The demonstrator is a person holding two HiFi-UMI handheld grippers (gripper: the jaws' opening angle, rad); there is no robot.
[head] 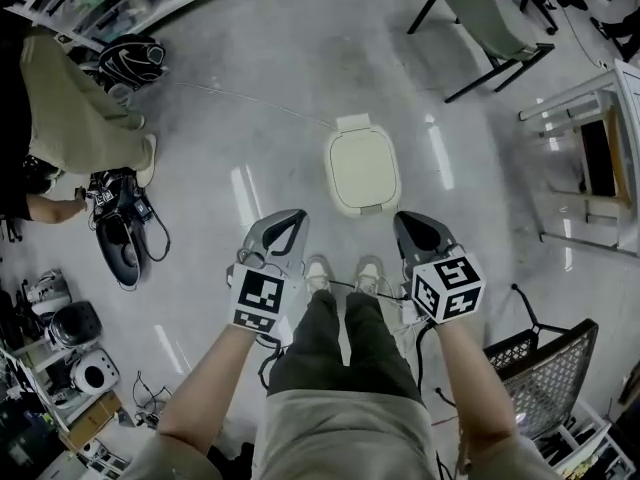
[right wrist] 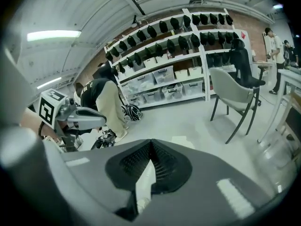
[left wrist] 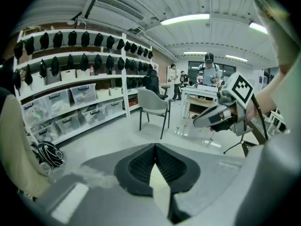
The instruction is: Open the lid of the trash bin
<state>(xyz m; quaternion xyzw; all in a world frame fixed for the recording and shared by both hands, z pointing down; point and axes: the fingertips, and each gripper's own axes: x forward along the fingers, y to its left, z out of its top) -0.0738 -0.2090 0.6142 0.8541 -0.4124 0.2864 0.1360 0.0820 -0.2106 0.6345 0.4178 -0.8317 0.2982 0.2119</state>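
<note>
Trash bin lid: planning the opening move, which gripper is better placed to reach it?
Right, probably. The right gripper sits slightly nearer the closed trash bin than the left gripper, and the bin shows just beyond its jaws in the right gripper view. Both grippers are shut and empty.

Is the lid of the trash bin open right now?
No, the lid lies flat and shut on top of the trash bin, which stands on the floor in front of the person's shoes.
</note>
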